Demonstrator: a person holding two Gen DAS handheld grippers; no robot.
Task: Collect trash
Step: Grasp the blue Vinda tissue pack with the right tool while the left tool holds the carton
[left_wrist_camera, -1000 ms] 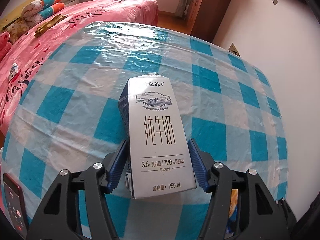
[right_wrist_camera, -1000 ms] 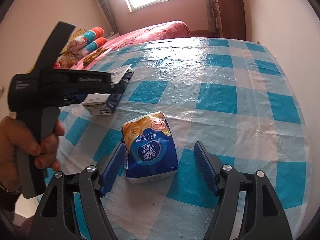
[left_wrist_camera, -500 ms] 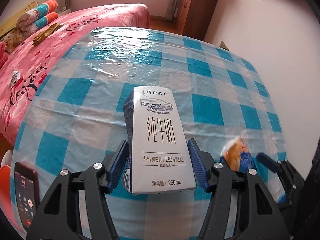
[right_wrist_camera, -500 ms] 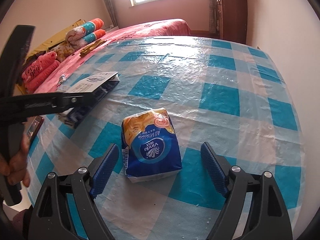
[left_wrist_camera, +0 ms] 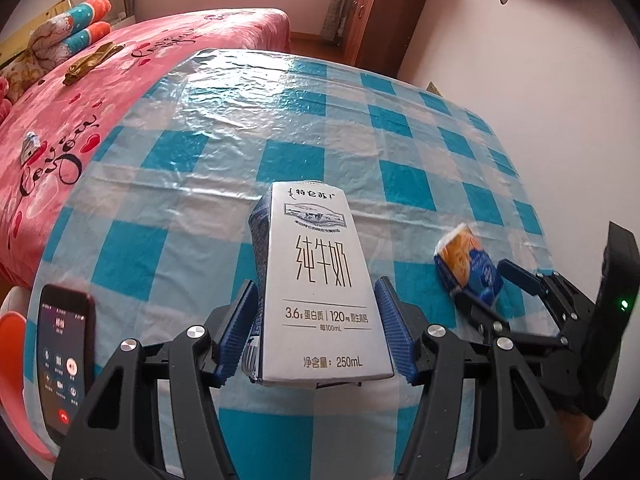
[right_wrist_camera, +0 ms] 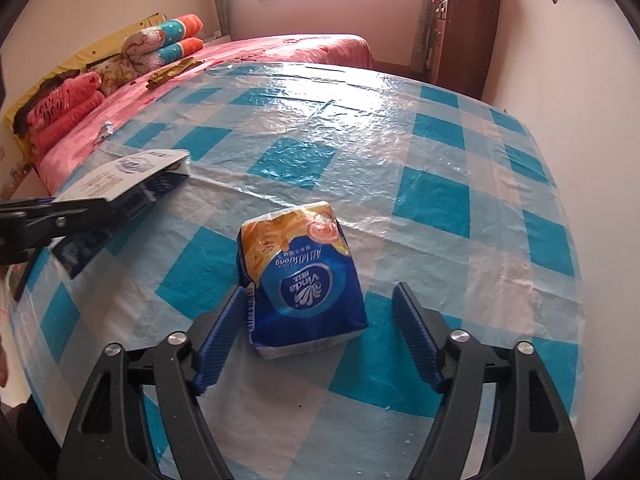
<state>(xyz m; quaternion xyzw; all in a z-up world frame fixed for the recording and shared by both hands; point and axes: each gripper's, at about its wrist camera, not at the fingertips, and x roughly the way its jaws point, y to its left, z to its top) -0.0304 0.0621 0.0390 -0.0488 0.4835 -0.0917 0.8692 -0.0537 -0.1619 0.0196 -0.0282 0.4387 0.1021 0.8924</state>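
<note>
Blue tissue pack [right_wrist_camera: 302, 280] between right hand-held gripper [right_wrist_camera: 320, 340] pads

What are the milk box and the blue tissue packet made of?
The milk carton looks like coated cardboard: flat printed faces, sharp folded edges, slight sheen. The tissue pack looks like thin glossy plastic film: it wrinkles, shines, and has a crimped seam. Its contents aren't visible.

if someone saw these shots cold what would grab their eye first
Probably the white milk carton, clamped in the left gripper and filling the middle of the left wrist view above the blue-checked tablecloth. Next, the blue and orange tissue pack lying on the cloth between the right gripper's fingers, which have just been closing, with a gap beside the pack. Behind, a pink bed stands out.
</note>
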